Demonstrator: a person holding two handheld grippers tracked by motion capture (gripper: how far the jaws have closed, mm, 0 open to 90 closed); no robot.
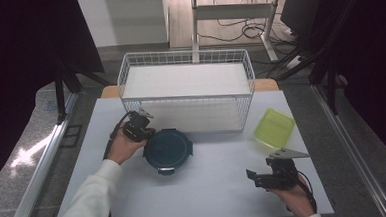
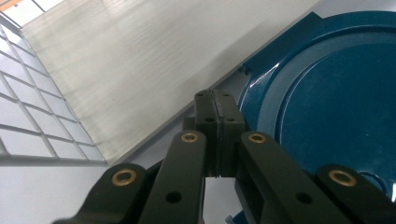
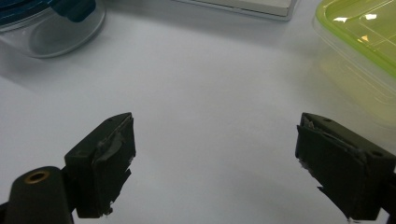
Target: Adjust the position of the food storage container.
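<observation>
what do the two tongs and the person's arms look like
Both tongs, left and right, are black, with brass-ringed holes in the jaw links. The right carries a grey three-cornered plate, and black cables trail from both. The left arm wears a white sleeve.

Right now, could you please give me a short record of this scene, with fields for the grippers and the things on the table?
left gripper: jaws shut, empty, at the left rim of the round box
right gripper: jaws open, empty, over bare table
round box: clear, blue lid on, in front of the basket
green box: right of the basket, apart from both grippers
basket: white wire, at the back of the table
table: white
</observation>
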